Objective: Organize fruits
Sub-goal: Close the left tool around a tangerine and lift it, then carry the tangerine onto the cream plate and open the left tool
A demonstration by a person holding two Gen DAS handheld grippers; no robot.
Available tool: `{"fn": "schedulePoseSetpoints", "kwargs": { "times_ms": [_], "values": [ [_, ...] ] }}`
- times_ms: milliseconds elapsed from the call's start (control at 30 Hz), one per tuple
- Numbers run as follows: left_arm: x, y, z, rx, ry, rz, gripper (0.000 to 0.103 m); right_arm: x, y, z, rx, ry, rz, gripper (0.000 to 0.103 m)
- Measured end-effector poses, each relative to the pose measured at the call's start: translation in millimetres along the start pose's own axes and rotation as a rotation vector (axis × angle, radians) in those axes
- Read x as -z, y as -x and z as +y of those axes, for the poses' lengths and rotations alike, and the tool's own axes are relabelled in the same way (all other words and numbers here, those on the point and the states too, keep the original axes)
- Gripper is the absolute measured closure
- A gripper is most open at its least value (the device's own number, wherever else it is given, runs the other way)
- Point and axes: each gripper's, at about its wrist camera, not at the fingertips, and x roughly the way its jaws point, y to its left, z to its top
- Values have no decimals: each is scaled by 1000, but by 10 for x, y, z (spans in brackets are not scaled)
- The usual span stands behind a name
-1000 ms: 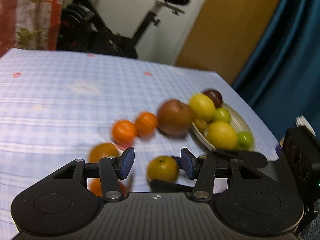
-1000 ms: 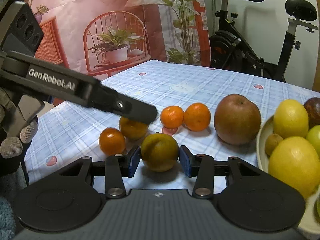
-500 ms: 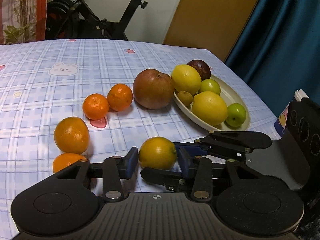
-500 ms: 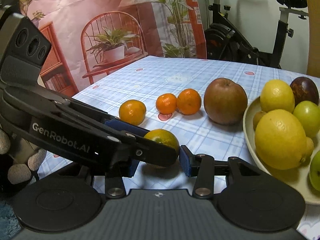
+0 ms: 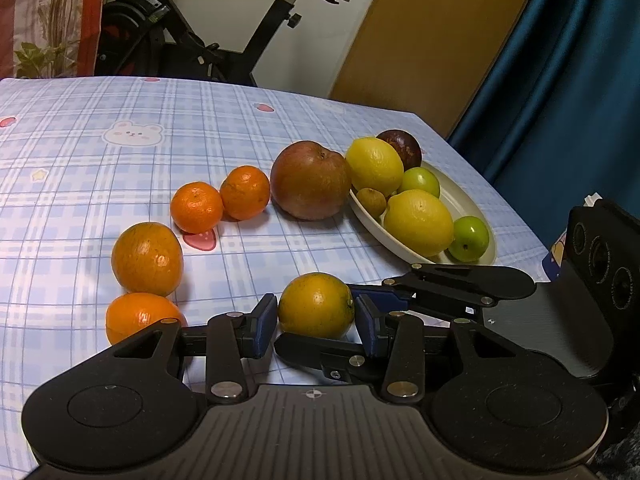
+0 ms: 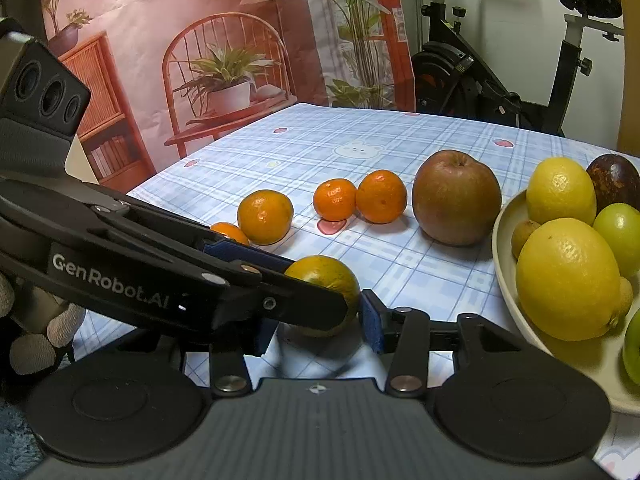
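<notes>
Down on the checked tablecloth point(image 5: 280, 120) sits a yellow-green orange point(image 5: 316, 306), and both grippers are clamped on it at once: the left gripper point(image 5: 316, 322) has its blue pads against the fruit's sides, while the right gripper point(image 6: 316, 316) grips it crosswise (its left finger hidden under the other tool). Beyond lie four more oranges and a large brown apple point(image 5: 310, 180), just beside an oval dish point(image 5: 464, 204) of lemons and green fruit.

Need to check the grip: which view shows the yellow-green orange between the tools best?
Left wrist view: the yellow-green orange sits unobstructed between its blue pads. In the right wrist view the left tool's finger crosses it, hiding its lower left.
</notes>
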Motion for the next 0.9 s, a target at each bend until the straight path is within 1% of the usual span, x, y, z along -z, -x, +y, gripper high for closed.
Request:
{"fn": "schedulePoseSetpoints", "kwargs": {
  "times_ms": [167,400,500,667,767,900],
  "values": [
    [-41,28,-71,-2,-18,-15,58,18,32,27,7,5,-17,58],
    [-294,60,-287,2,-74,-46,58,-45,238,-39,31,-15,-108,58],
    [-447,22,-437,17,-107,-63,58,-110,364,-110,58,-33,-153,58],
    [-738,-165,-706,53,-157,-67,58,-217,601,-315,128,-73,-218,58],
    [-891,-374,-854,66,-190,-51,58,-271,705,-508,165,-101,-244,58],
    [-963,-621,-998,70,-205,-20,57,-252,764,-769,206,-163,-265,58]
  ]
}}
